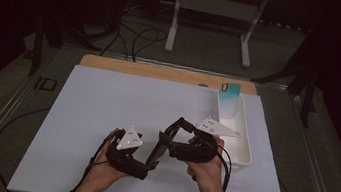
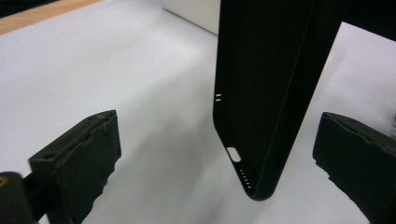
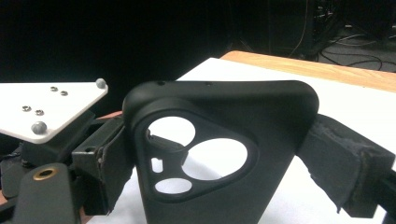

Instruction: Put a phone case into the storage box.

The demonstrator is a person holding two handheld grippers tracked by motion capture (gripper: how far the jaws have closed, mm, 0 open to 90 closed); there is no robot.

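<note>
A black phone case [image 1: 157, 151] is held off the white mat between the two grippers. My right gripper [image 1: 168, 137] is shut on it: in the right gripper view the case [image 3: 219, 140], with its camera cut-outs facing me, sits pinched between both pads of that gripper [image 3: 224, 172]. My left gripper [image 1: 147, 165] is open. In the left gripper view the case's lower end [image 2: 266, 93], with the port slot, hangs between the two spread jaws of the left gripper [image 2: 219, 163] without touching either.
A white mat [image 1: 106, 107] covers the wooden table [image 1: 161, 72]. A white tray [image 1: 245, 144] stands at the right, with a teal card [image 1: 229, 95] leaning at its far end. The left gripper's grey plate [image 3: 51, 107] is close beside the case.
</note>
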